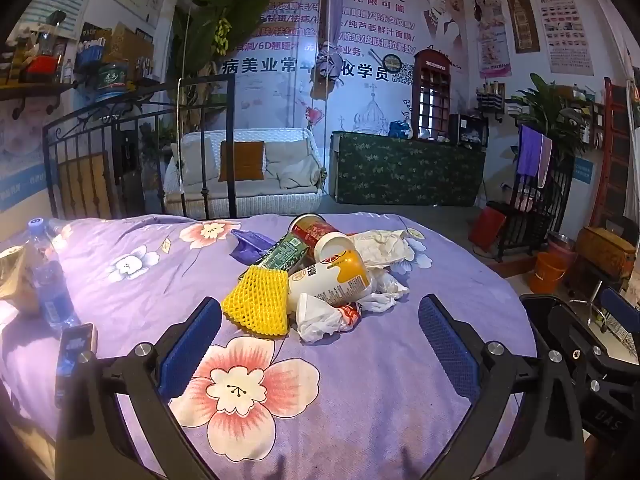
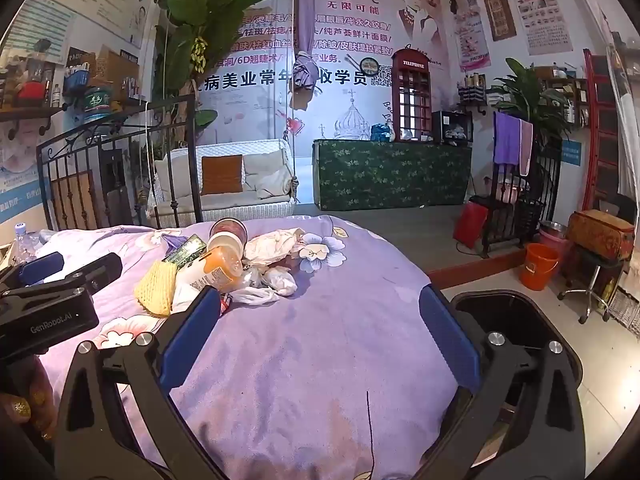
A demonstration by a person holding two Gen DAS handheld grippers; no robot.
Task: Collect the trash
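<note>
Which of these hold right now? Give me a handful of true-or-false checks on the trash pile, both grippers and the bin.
1. The left gripper is open and holds nothing. True.
2. The yellow foam fruit net sits inside the black bin. False: it lies on the purple floral bedspread at the pile's near edge.
3. The right gripper is shut on a cup. False: it is open and empty.
4. The blue-labelled water bottle stands apart from the pile. True.
</note>
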